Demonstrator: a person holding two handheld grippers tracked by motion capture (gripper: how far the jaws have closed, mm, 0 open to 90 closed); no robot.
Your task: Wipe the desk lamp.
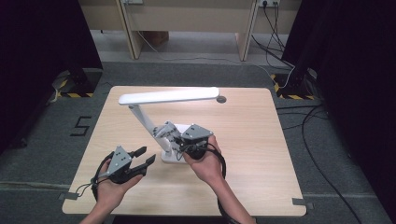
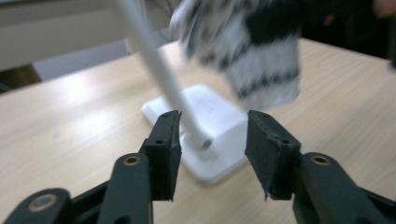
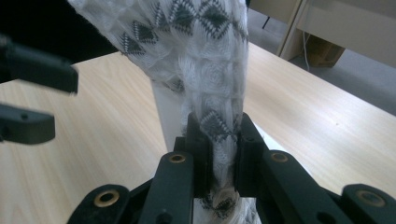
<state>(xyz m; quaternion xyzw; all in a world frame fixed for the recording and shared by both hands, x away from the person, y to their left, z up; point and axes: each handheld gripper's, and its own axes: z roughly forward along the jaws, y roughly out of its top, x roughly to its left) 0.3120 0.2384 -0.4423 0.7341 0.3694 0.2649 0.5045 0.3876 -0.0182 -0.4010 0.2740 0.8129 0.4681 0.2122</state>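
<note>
A white desk lamp point(image 1: 168, 96) stands mid-table on a flat base point(image 1: 170, 157). A white cloth with black diamond patterns point(image 1: 166, 130) hangs around its slanted arm. My right gripper point(image 1: 186, 140) is shut on a bunched fold of that cloth point(image 3: 205, 56); the right gripper view has the jaws point(image 3: 219, 140) pinching it in front of the lamp's arm point(image 3: 166, 107). My left gripper point(image 1: 147, 155) stands open just left of the base, nothing between its pads. Seen from the left gripper point(image 2: 212, 135), the lamp's arm point(image 2: 159, 65) meets the base point(image 2: 219, 123), and the blurred cloth point(image 2: 261, 51) hangs beyond.
The wooden table point(image 1: 261, 140) has a small round hole point(image 1: 221, 99) near its far edge. Dark curtains flank both sides. Cables point(image 1: 280, 56) run over the grey floor at the back right, by a pale desk frame point(image 1: 187, 18).
</note>
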